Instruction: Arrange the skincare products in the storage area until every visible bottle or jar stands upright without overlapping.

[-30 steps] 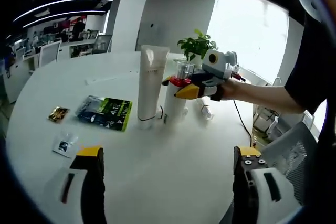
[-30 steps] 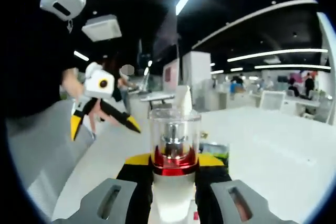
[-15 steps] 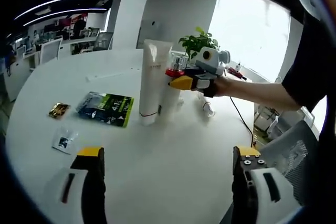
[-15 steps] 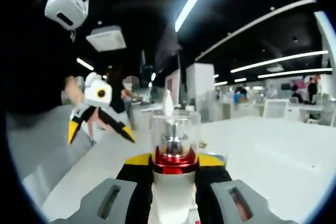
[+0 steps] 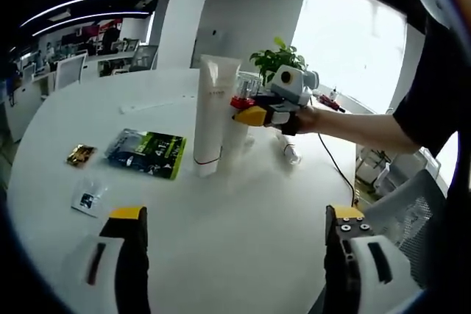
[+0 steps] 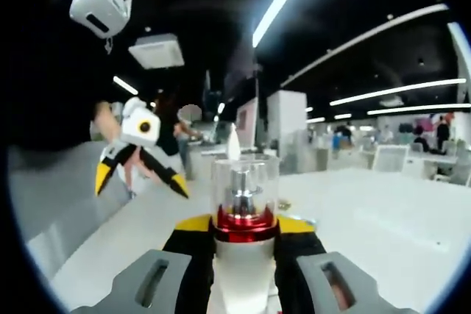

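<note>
A tall white tube (image 5: 211, 114) stands upright near the middle of the round white table (image 5: 221, 211). Just right of it, my right gripper (image 5: 249, 114) is shut on a white pump bottle (image 6: 245, 255) with a red collar and a clear cap; in the left gripper view the bottle (image 5: 237, 134) stands upright beside the tube, and whether its base touches the table is hidden. The tip of the tube (image 6: 234, 143) peeks above the cap in the right gripper view. My left gripper (image 5: 232, 259) is open, low over the table's near side, with nothing between its jaws. It also appears as the left gripper (image 6: 140, 159) far off.
A green and blue packet (image 5: 147, 154), a small gold sachet (image 5: 80, 156) and a small clear sachet (image 5: 91, 201) lie on the table's left. A small clear object (image 5: 291, 154) lies right of the bottle. A potted plant (image 5: 278, 60) stands behind. A person's arm (image 5: 360, 129) reaches in from the right.
My right gripper has carried the pump bottle up and to the left, closer against the tube. The left gripper has stayed put.
</note>
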`<state>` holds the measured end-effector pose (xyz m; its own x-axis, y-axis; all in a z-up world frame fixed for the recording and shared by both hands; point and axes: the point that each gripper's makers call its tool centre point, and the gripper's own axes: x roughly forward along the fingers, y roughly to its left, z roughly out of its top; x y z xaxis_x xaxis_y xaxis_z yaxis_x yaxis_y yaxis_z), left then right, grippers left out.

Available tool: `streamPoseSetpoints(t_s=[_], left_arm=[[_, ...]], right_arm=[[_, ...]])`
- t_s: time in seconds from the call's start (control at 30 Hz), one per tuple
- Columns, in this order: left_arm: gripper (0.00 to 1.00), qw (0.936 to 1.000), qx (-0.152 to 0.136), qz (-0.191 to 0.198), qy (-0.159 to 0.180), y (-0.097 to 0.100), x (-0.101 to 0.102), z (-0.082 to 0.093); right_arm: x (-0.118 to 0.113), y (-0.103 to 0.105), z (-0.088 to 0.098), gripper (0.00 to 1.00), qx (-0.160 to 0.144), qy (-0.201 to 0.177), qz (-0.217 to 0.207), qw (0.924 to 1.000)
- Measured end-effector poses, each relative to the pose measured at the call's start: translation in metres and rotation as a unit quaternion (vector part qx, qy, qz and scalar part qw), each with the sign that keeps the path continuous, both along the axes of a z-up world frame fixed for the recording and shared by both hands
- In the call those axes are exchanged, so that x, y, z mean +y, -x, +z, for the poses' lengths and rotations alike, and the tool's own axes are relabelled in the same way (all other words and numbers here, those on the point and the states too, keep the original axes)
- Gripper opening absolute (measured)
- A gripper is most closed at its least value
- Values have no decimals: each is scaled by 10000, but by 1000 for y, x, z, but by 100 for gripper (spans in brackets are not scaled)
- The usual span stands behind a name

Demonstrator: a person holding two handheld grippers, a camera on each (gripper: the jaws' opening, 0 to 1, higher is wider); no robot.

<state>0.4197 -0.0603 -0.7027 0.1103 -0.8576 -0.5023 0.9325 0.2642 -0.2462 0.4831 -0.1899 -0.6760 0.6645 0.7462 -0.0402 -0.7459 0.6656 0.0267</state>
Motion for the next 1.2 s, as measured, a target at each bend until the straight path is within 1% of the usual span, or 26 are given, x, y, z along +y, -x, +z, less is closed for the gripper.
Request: streamPoseSetpoints(t_s=[0.07,0.1,0.17,0.2,0.27,0.4,0.47,0.57,0.67,0.73,0.8,0.87,0.97,1.0,1.07,1.13,1.2], left_arm=[[94,10000,-5,-3,-3,1,0,0],[94,10000,0,2,1,1,0,0],[94,10000,4,7,6,1,0,0],[94,10000,-3,6,14,0,0,1],[94,10000,-2,16,23,0,1,2],[94,10000,10,33,34,-1,2,3],[94,10000,5,31,44,0,2,4],[95,10000,-12,11,69,1,1,7],[96,10000,-16,-23,66,3,1,10],[98,10000,-12,-39,39,5,2,12],[98,10000,-8,-79,-15,8,5,14],[98,9999,-48,-102,-59,8,9,16],[96,9997,-107,-111,-207,8,19,18],[96,9995,-92,-96,-275,8,24,18],[94,9996,-70,-51,-287,8,31,22],[93,9998,-14,59,-200,8,37,28],[91,9996,155,185,-130,10,43,32]], right_arm=[[1,1,0,23,10,53,28,10000],[1,2,1,24,68,-47,1,10000],[0,3,0,25,51,-38,-8,10000],[0,4,-1,28,111,-61,-18,9999],[-1,4,-3,33,120,-21,-69,9999],[-5,6,0,33,175,-84,-180,9996],[-7,8,0,34,226,-19,-242,9994],[-13,12,-9,38,415,116,-348,9985],[-16,17,-16,49,725,295,-586,9952],[-16,20,-13,55,746,300,-703,9943],[-15,23,-9,62,808,254,-808,9931],[-17,27,-5,70,864,349,-992,9907],[-26,34,-2,81,1011,549,-1361,9840],[-28,35,0,82,1042,551,-1460,9822],[-32,41,5,84,1099,495,-1618,9794],[-36,46,11,86,1150,319,-1942,9737],[-34,55,8,91,1348,221,-2180,9663]])
